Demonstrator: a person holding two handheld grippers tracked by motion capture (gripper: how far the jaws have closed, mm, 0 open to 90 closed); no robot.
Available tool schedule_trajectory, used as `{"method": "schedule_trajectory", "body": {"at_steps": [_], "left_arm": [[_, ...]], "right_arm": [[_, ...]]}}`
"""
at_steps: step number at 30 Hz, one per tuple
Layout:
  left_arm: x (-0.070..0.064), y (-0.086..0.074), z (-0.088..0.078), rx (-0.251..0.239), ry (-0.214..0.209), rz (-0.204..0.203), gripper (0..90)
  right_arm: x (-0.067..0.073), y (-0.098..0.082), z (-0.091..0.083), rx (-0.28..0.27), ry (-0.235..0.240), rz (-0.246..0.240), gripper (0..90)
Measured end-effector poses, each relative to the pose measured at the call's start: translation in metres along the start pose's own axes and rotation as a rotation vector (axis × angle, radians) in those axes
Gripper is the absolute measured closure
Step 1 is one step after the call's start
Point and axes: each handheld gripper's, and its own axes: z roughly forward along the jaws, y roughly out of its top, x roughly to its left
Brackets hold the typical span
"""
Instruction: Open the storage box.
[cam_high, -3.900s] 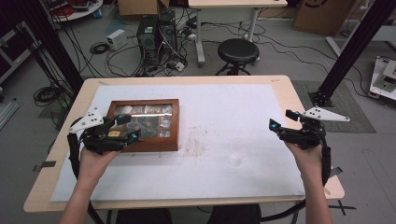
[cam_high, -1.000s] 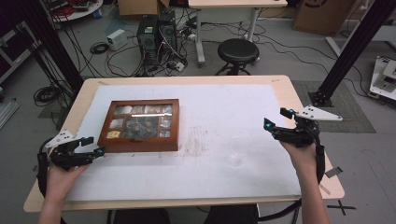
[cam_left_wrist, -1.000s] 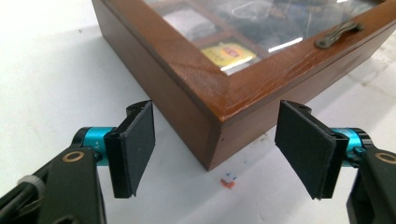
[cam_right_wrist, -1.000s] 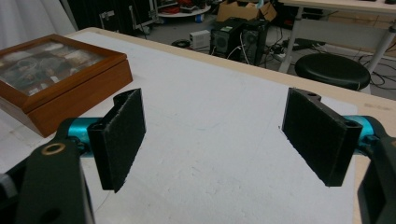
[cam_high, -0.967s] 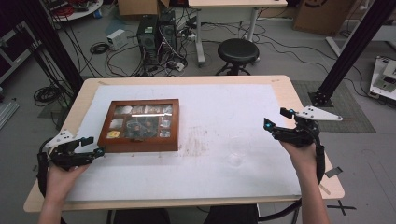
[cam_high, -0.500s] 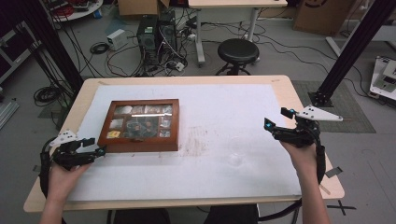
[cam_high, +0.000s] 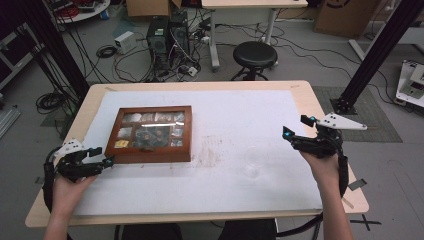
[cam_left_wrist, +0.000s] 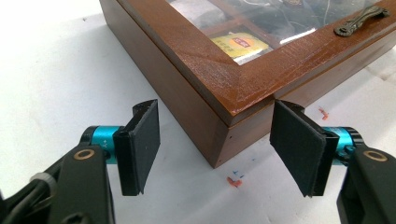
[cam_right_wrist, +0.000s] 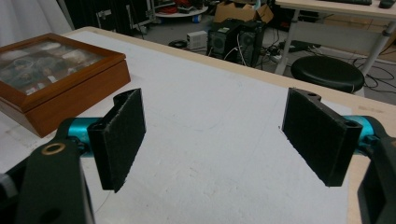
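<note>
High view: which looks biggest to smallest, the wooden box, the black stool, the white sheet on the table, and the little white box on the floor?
1. White sheet, by far.
2. Wooden box.
3. Black stool; it stands farther from the camera, so its true size is unsure.
4. Little white box, also far off.

each gripper, the left gripper (cam_left_wrist: 215, 144) and the right gripper (cam_right_wrist: 229, 135), has black arms, flat black padded jaws, teal collars and a brass-coloured rivet. a black cable trails from each; grey three-cornered plates sit on top.
</note>
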Motion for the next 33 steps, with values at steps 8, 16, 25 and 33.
{"method": "schedule_trajectory", "body": {"at_steps": [8, 16, 25, 33], "left_arm": [[0.0002, 0.0006, -0.0003, 0.008, -0.015, 0.0, 37.3], [-0.0007, 0.0037, -0.0027, -0.003, -0.009, 0.008, 36.9], [0.0005, 0.0049, -0.0044, -0.022, -0.022, -0.01, 36.7], [0.0043, 0.0071, -0.0077, -0.063, -0.062, -0.068, 37.0]], "right_arm": [[0.0005, 0.0, 0.0, 0.004, 0.003, 0.0, 22.0], [0.001, 0.0008, -0.0005, 0.001, 0.0, 0.002, 22.0], [0.0028, 0.0014, 0.001, 0.002, 0.004, -0.003, 22.0], [0.0033, 0.0016, 0.0012, 0.006, 0.004, 0.002, 22.0]]}}
